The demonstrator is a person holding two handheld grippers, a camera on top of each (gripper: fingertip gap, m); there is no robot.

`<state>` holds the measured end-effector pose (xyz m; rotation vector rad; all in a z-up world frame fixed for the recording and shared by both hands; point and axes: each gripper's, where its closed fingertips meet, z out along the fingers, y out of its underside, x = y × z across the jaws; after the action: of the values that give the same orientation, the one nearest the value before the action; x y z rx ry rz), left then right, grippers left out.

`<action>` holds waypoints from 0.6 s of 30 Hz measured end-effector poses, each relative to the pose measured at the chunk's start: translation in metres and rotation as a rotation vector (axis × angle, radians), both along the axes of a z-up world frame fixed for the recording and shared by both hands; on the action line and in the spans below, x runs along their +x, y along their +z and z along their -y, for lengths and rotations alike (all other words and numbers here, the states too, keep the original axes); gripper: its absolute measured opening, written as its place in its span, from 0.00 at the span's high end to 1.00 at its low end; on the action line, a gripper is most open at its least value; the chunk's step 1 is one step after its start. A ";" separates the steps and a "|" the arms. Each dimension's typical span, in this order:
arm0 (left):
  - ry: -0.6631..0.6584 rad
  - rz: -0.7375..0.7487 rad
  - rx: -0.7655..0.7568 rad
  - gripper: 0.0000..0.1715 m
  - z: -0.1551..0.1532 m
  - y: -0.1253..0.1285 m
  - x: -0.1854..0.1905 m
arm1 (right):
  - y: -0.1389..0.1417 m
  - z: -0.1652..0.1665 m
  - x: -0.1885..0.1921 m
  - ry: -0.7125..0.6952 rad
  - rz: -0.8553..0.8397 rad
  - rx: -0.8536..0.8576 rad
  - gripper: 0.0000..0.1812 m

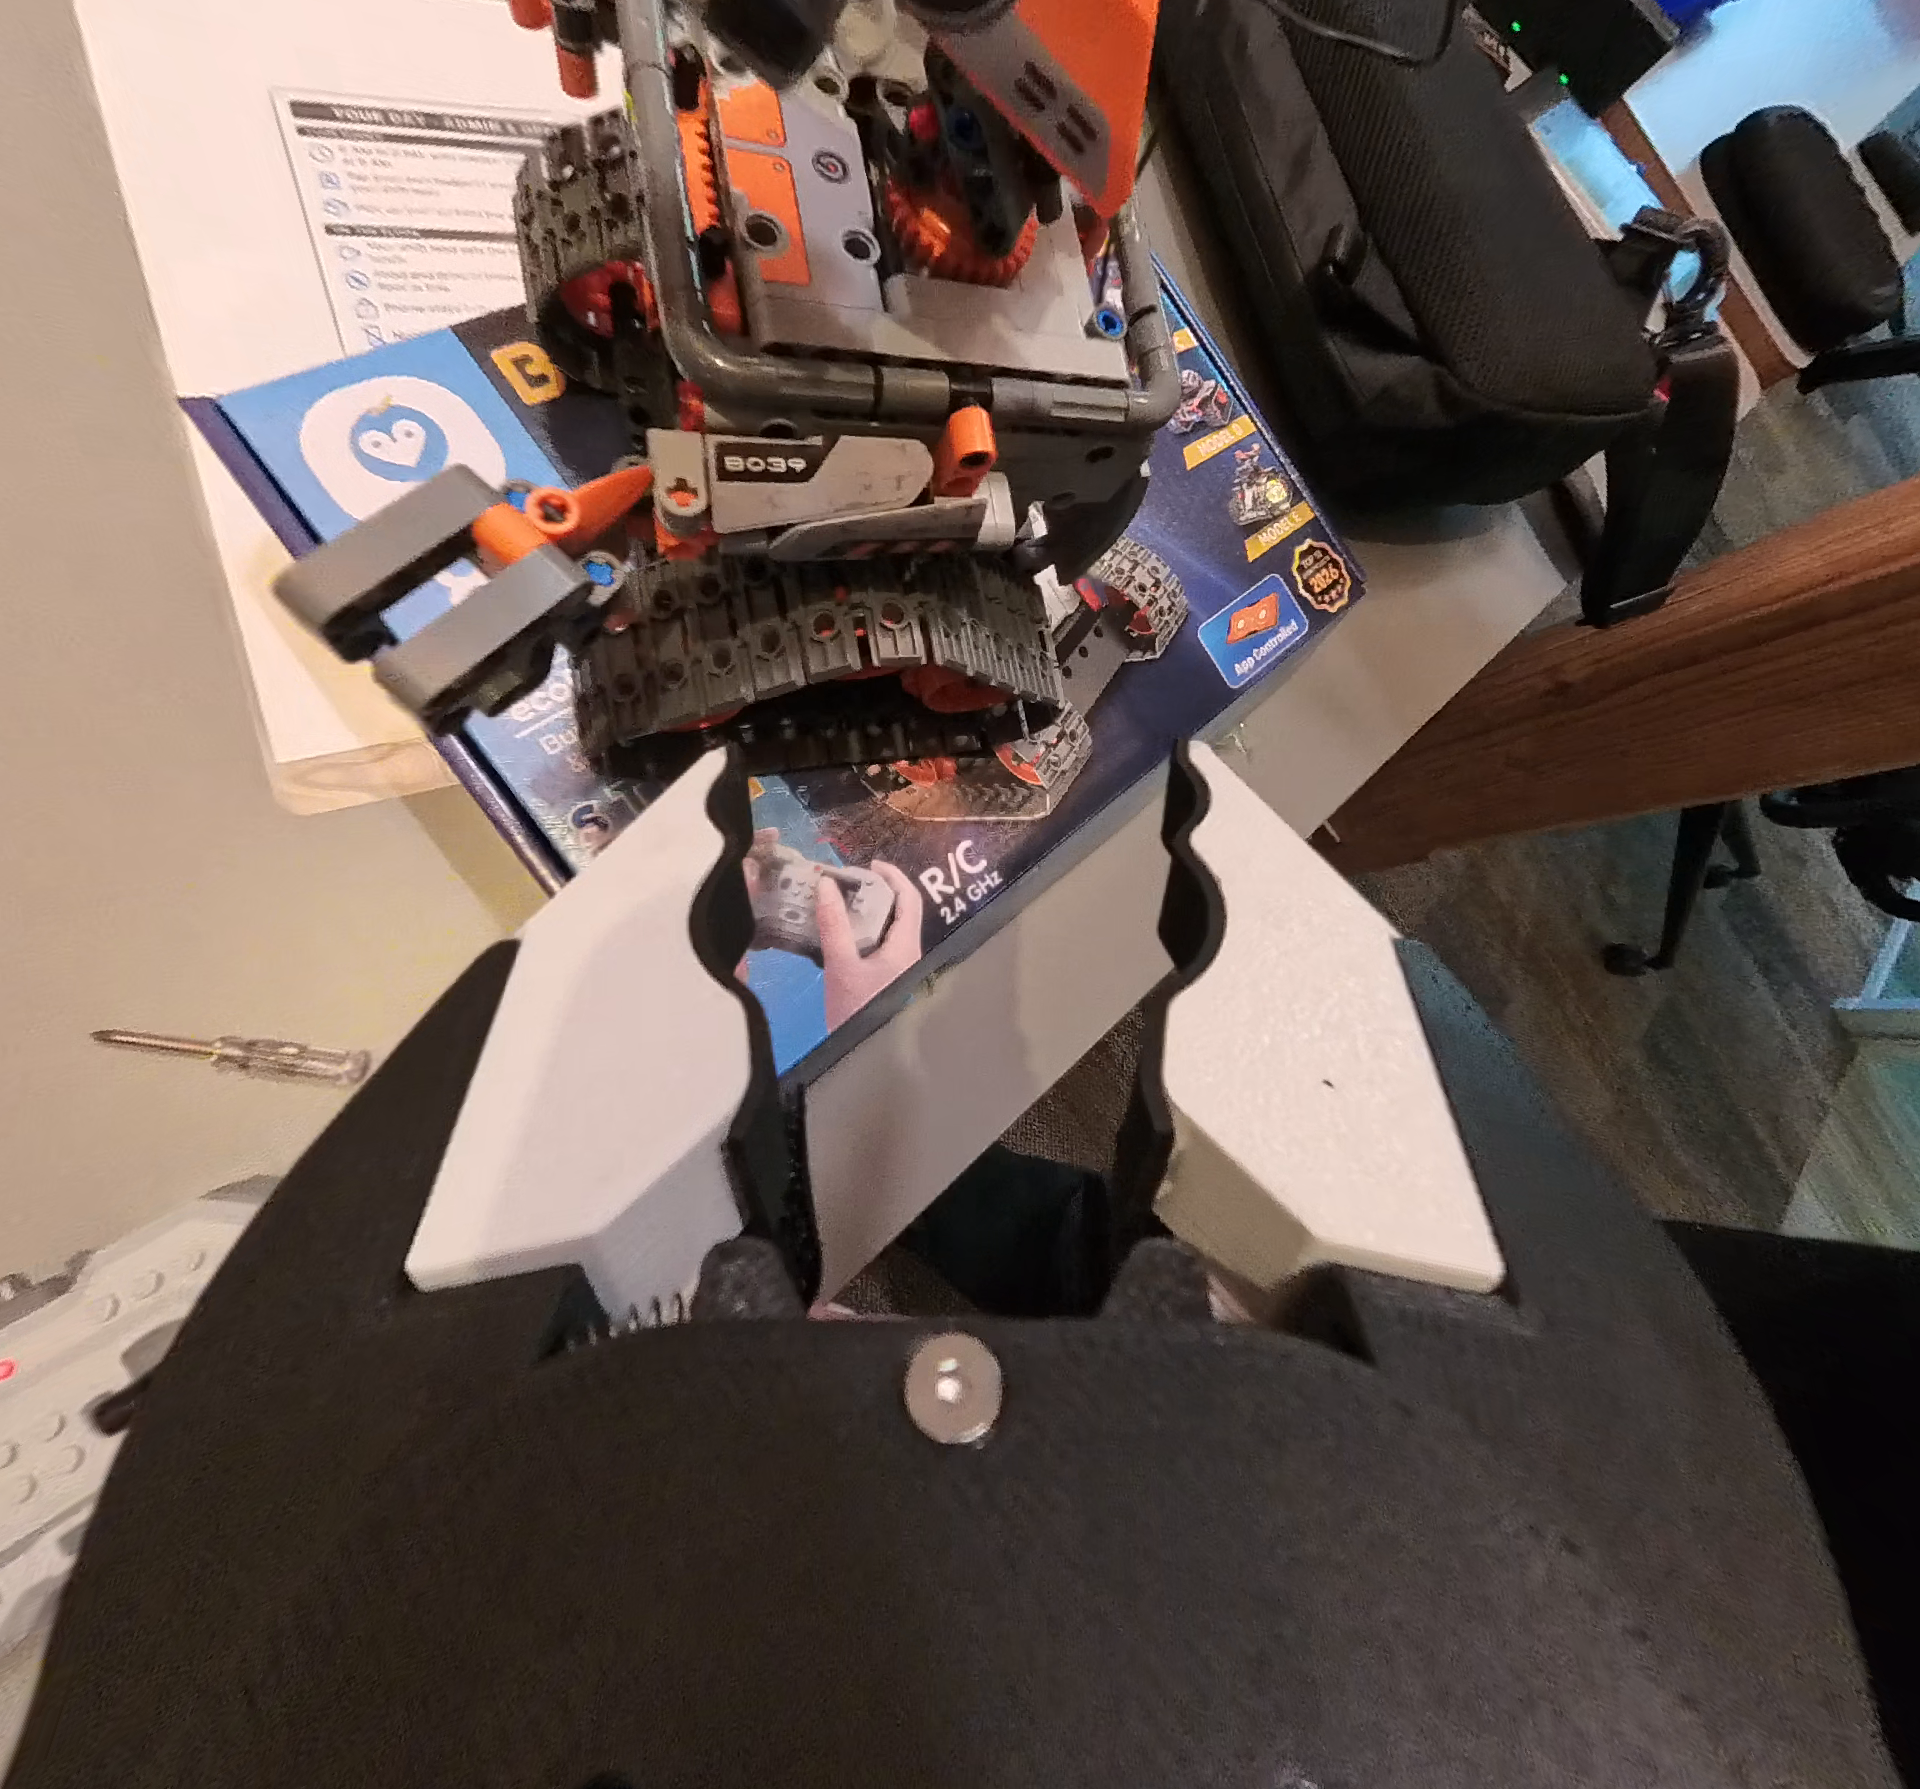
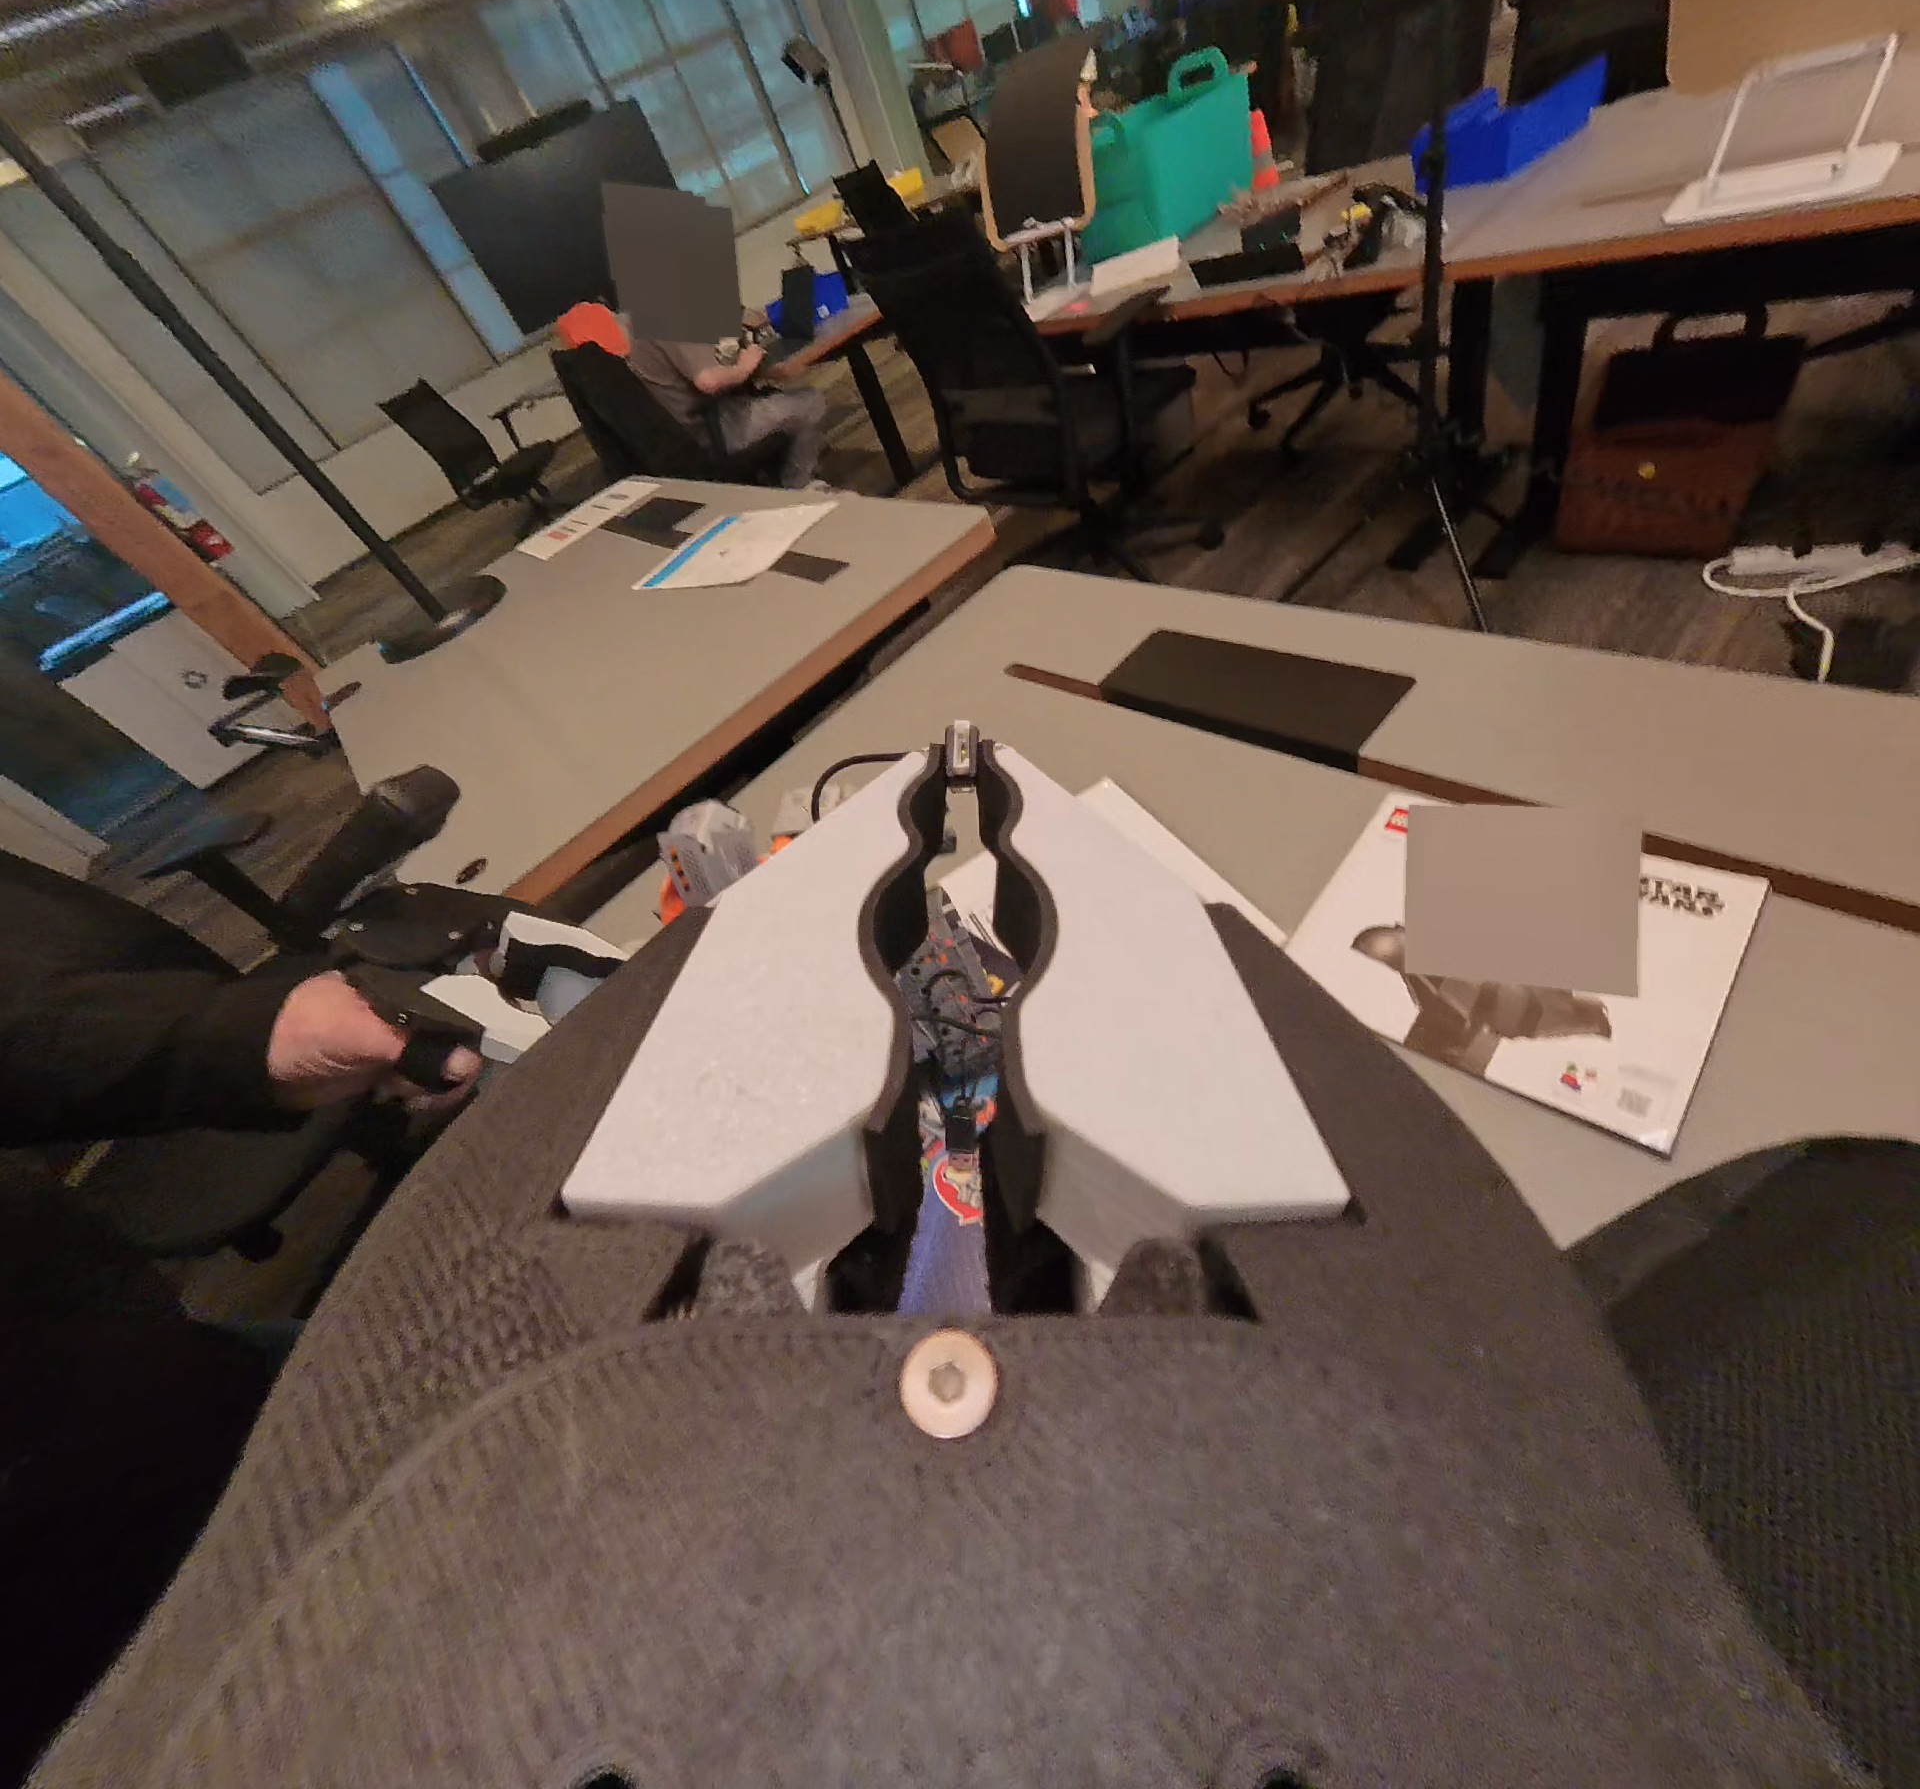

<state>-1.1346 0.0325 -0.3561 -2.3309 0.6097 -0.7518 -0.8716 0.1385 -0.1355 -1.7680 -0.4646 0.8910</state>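
The left gripper [image 1: 951, 773], with white fingers lined in wavy black padding, is seen spread wide and empty, just short of the grey tracked tread of a grey, black and orange brick-built tracked robot model [image 1: 831, 368]. The model is stood on a blue printed cardboard box [image 1: 1049, 866], which lies flat on the pale grey table [image 1: 114, 804] over a white printed sheet [image 1: 218, 212]. A black backpack [image 1: 1392, 212] is seen beyond the model, and a small screwdriver [image 1: 234, 1053] lies on the table to the left.

The right gripper [image 2: 961, 768] is seen closed to a narrow gap, its tips pinched on a small black cable plug [image 2: 961, 752] whose thin black cable [image 2: 847, 773] trails off to the left. A white booklet [image 2: 1527, 981] lies on the table to its right. The left gripper is also seen in the right wrist view, held in a hand [image 2: 343, 1043].
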 end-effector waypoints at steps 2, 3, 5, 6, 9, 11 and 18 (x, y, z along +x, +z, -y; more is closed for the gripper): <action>0.002 0.003 -0.009 0.55 0.000 -0.005 0.004 | -0.021 -0.001 0.000 -0.030 0.032 -0.028 0.98; 0.003 0.005 -0.018 0.55 0.001 -0.007 0.007 | -0.030 -0.001 0.000 -0.040 0.038 -0.037 0.98; 0.028 0.011 -0.025 0.56 -0.002 -0.010 0.008 | -0.055 -0.001 -0.004 -0.048 0.085 -0.079 0.98; 0.037 0.022 -0.039 0.56 -0.002 -0.011 0.009 | -0.068 -0.001 -0.006 -0.050 0.120 -0.095 0.98; 0.066 0.036 -0.063 0.56 -0.003 -0.016 0.011 | -0.104 0.001 -0.012 -0.046 0.197 -0.153 0.98; 0.082 0.049 -0.071 0.56 -0.004 -0.019 0.013 | -0.127 0.003 -0.016 -0.037 0.213 -0.181 0.98; 0.084 0.052 -0.082 0.55 0.001 -0.027 0.023 | -0.221 0.018 -0.028 0.039 0.365 -0.412 0.68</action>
<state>-1.1117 0.0317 -0.3828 -2.3879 0.4635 -0.8096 -0.8998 0.1207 -0.3569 -2.3252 -0.5805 0.7255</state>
